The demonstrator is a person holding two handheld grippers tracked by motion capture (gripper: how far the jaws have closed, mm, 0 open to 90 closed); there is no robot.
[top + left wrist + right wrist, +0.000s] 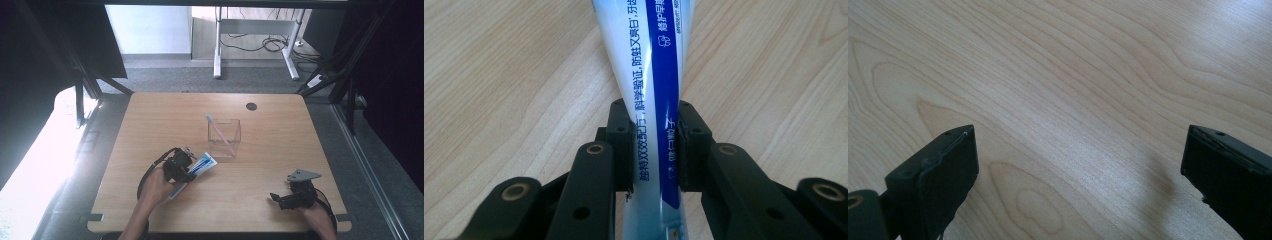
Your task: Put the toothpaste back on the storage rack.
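left gripper (655, 145) pinching toothpaste tube (649, 75) low over the table (150, 125). tube's long axis points up-right at the clear box (224, 137), just beyond its tip. right gripper (1078, 175) spread wide, well apart.

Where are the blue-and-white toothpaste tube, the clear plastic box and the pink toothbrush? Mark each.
Blue-and-white toothpaste tube (651, 75): left gripper view, printed body above the claw.
Clear plastic box (233, 148): high view, front wall.
Pink toothbrush (216, 128): high view, handle inside the box.
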